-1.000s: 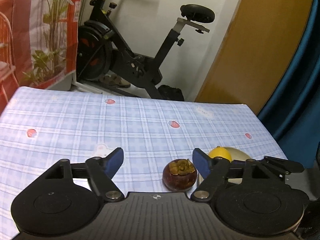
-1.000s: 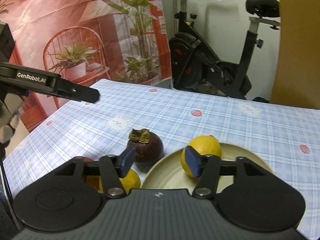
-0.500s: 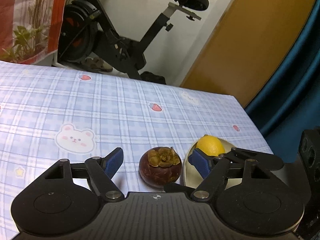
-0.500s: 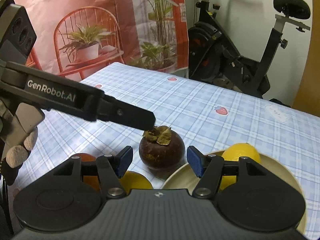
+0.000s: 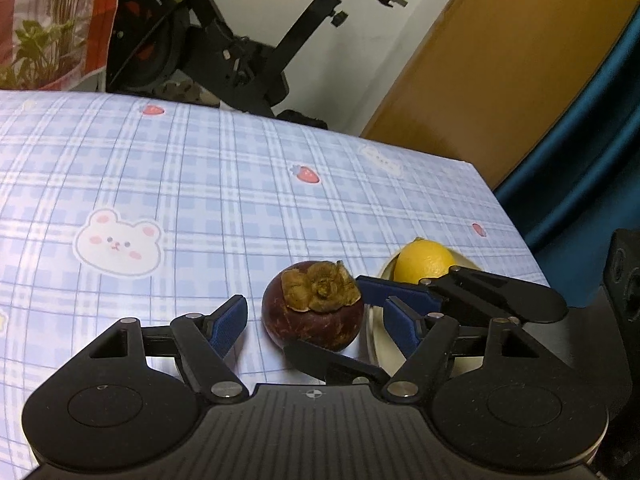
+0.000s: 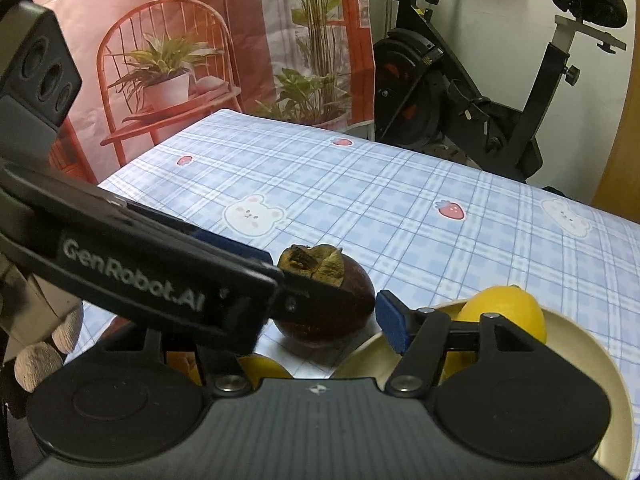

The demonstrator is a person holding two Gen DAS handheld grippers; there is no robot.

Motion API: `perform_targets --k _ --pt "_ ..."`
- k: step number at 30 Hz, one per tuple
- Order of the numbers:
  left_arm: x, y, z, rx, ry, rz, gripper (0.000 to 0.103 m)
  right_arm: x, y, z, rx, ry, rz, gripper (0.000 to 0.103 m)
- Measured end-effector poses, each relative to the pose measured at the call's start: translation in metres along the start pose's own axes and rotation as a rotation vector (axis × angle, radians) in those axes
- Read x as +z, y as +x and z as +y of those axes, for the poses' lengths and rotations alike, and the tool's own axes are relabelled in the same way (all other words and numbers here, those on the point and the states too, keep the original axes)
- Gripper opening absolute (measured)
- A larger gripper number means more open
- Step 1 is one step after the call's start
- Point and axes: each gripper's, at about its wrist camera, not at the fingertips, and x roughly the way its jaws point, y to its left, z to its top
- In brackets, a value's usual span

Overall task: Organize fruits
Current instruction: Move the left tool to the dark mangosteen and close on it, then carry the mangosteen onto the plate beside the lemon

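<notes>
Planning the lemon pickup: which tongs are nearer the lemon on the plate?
Right. The right tongs reach the plate's edge beside the lemon; left tongs straddle the mangosteen, off the plate.

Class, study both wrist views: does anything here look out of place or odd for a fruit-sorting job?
Yes. Both grippers crowd one fruit: the mangosteen sits on the tablecloth between the open left gripper and the right gripper, whose fingers overlap. The lemon is already on the plate.
</notes>
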Motion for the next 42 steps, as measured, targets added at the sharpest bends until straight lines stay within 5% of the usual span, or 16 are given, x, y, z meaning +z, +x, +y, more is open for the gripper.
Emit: perform_targets --k 17,42 --pt "-0.007 0.010 0.000 0.007 0.008 0.022 0.063 -0.001 0.009 0.012 -0.048 -0.056 0.023 0.064" --pt "-0.002 -0.041 -0.077 0.074 0.167 -0.037 0.063 -0.013 -0.071 0.004 -0.023 -0.007 -0.160 0.064"
